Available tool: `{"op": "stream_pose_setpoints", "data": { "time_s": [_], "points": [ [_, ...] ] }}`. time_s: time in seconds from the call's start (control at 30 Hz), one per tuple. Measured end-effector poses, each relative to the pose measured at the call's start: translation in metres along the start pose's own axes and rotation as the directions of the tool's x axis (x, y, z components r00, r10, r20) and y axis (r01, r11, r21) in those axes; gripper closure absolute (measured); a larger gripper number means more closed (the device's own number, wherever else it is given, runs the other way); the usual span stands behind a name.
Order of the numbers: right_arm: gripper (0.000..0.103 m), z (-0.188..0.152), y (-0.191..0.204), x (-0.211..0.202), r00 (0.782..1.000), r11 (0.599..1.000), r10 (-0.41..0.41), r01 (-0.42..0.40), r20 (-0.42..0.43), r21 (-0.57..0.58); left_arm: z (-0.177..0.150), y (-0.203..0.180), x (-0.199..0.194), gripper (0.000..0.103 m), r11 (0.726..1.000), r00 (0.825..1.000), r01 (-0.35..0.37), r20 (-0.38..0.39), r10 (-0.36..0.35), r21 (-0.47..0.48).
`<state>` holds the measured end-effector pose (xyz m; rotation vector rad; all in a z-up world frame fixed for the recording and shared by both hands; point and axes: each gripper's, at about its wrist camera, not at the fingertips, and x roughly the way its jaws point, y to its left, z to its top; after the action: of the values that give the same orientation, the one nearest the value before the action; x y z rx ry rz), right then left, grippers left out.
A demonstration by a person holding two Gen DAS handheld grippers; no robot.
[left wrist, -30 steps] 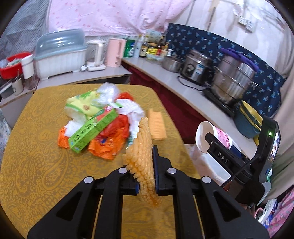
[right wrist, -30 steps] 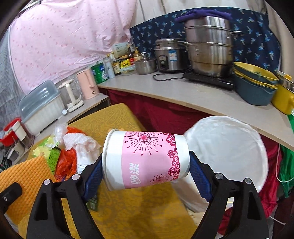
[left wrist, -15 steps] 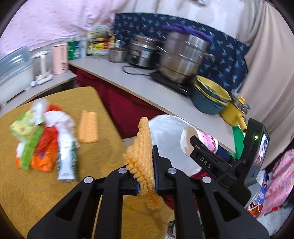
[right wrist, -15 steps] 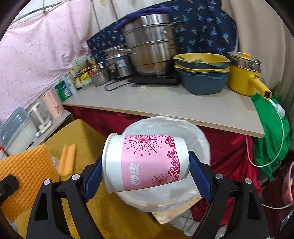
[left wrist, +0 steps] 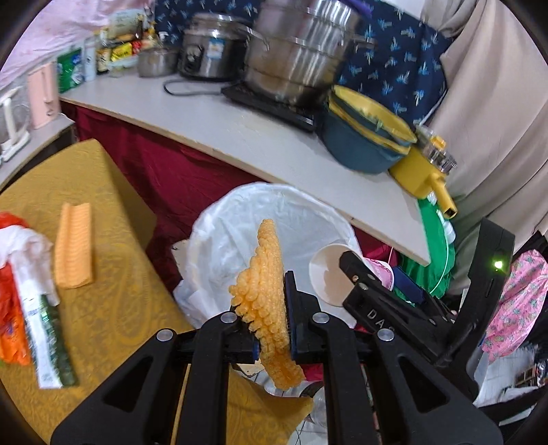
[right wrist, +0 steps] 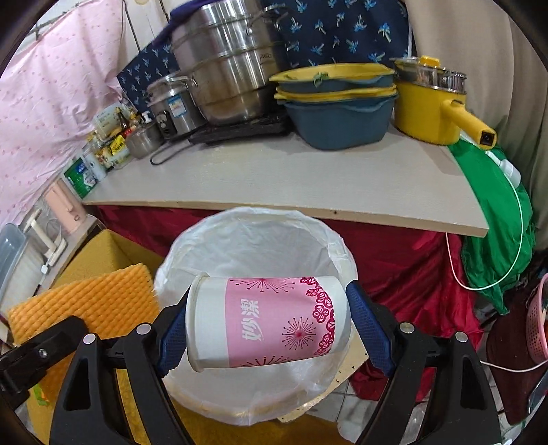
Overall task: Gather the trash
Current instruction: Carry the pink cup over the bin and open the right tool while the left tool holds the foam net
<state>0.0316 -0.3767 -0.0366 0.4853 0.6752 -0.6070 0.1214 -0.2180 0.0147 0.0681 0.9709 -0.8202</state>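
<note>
Cramped kitchen corner. Pale grey countertop surface (right wrist: pixel 291 185) runs along the back with a dark red cloth skirt (right wrist: pixel 394 260) hung under it. Navy fabric with a light blue leaf print (right wrist: pixel 325 30) covers the wall behind; pink dotted sheet (right wrist: pixel 51 102) hangs left, beige curtain (left wrist: pixel 486 113) right. Low surface under a mustard-yellow patterned cloth (left wrist: pixel 113 239) at left. Pale tiled floor (right wrist: pixel 346 407) shows at bottom. Light is even and bright.

left gripper (left wrist: pixel 272 333) and right gripper (right wrist: pixel 270 328): black plastic frames with triangular cutouts, 4 silver screws each, blue ribbed pads (right wrist: pixel 368 330); white "das" lettering, green led on the right.
</note>
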Motion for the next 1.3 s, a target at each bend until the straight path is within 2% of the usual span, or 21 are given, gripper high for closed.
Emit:
{"op": "stream_pose_setpoints", "data": {
  "time_s": [0.03,0.1,0.17,0.2,0.43,0.5,0.67,0.73,0.97,1.3],
  "points": [
    [0.022,0.001,0.000,0.006,1.000,1.000,-0.003,0.003,-0.013,0.000,0.001,0.002,0.008,0.091,1.000,1.000,0.012,-0.018,-0.012,0.001],
    [0.022,0.003,-0.004,0.014,1.000,1.000,-0.014,0.014,-0.023,0.016,0.006,0.009,0.025,0.069,1.000,0.999,0.001,-0.051,-0.002,-0.019],
    [0.022,0.006,-0.009,0.018,0.999,0.999,-0.017,0.019,-0.027,0.039,0.010,0.018,0.031,0.053,0.999,0.999,-0.013,-0.048,0.011,-0.049],
    [0.021,0.007,-0.010,0.018,1.000,0.999,-0.016,0.017,-0.026,0.047,0.011,0.021,0.031,0.049,0.998,0.999,-0.014,-0.043,0.012,-0.057],
    [0.017,0.024,-0.010,0.008,1.000,0.997,-0.013,0.012,0.016,0.075,0.018,0.029,0.021,0.044,0.997,0.999,-0.045,-0.015,0.045,-0.057],
    [0.017,0.026,-0.002,0.005,1.000,0.998,-0.008,0.007,0.019,0.058,0.018,0.031,0.010,0.039,0.997,0.998,-0.061,0.010,0.062,-0.056],
    [0.017,0.026,0.015,-0.009,0.999,0.999,0.013,-0.015,0.036,0.036,0.018,0.040,-0.015,0.036,0.993,0.994,-0.096,0.051,0.099,-0.067],
    [0.017,0.024,0.023,-0.015,0.999,1.000,0.019,-0.020,0.042,0.022,0.016,0.046,-0.025,0.032,0.991,0.991,-0.113,0.067,0.118,-0.077],
    [0.016,0.006,0.064,-0.040,0.997,0.997,0.050,-0.046,0.057,-0.062,-0.005,0.080,-0.065,0.030,0.971,0.970,-0.203,0.113,0.217,-0.125],
    [0.016,-0.026,0.134,-0.054,0.992,0.977,0.127,-0.122,0.016,-0.173,-0.038,0.142,-0.113,0.020,0.930,0.938,-0.289,0.126,0.322,-0.227]
  ]
}}
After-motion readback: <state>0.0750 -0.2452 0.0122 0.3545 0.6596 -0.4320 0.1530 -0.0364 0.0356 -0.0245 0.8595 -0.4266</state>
